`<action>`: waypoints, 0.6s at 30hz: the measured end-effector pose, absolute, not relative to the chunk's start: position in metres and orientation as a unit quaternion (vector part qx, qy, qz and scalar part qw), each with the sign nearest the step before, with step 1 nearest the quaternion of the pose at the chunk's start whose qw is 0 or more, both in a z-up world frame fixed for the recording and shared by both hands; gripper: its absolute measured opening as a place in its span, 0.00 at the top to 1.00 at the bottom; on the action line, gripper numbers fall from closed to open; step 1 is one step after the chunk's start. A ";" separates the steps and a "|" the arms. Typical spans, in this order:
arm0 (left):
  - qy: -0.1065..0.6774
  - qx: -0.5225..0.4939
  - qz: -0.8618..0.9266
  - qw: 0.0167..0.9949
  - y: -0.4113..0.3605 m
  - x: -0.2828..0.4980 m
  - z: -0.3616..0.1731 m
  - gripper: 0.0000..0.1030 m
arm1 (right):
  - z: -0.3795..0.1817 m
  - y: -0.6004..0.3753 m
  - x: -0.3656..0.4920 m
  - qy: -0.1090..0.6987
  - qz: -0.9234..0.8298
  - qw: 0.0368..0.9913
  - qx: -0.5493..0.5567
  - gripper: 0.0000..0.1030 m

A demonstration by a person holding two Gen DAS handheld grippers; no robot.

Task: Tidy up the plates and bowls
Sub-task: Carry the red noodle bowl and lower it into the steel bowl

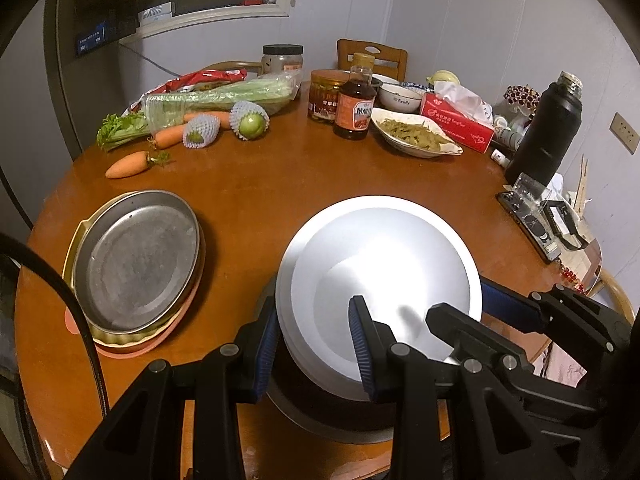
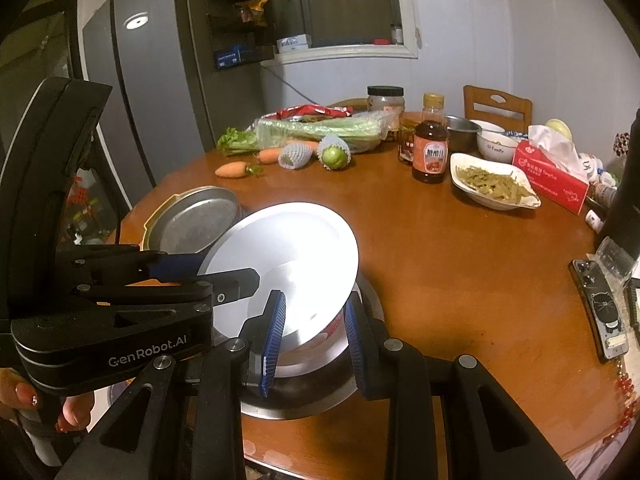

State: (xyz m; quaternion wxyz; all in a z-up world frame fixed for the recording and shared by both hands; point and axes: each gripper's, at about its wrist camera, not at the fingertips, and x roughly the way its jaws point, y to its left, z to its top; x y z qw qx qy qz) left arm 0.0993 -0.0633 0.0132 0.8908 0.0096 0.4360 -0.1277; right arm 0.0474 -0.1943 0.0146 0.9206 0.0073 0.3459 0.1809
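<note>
Round wooden desk, crowded along the far edge, bare in the middle. Nearest the cameras, a white plate, carried low and tilted over a metal basin at the desk's near edge. Possibly two white plates nested rather than one: glare washes out the rims, so hard to say. To the left, well apart from the basin, a stack of pans: grey metal on yellow on pink.

Left tool clamped nearly shut on the plate's left rim, one pad above and one below. Right tool likewise pinched nearly shut on the near rim, with something red-patterned just beneath the plate inside the basin.

Risks, as judged from here:
- Two separate grips on one rigid rim: any mismatch in lowering twists the plate and could pry it out of a pad.
- Glazed, smooth surface with thin edge holds: likely to slide if tilted further.
- A release before the plate seats flat on what lies in the basin could mean a clatter, a chip, or a skid toward the desk's near edge.
- Basin close to that edge: a downward shove might tip it.

Further off, a dish of greens, a sauce bottle and a carrot, all out of the way.
</note>
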 end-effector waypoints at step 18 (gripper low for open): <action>0.447 0.016 -0.119 0.886 -0.066 0.106 -0.001 0.67 | 0.000 -0.193 0.054 0.362 0.178 0.915 0.007 0.69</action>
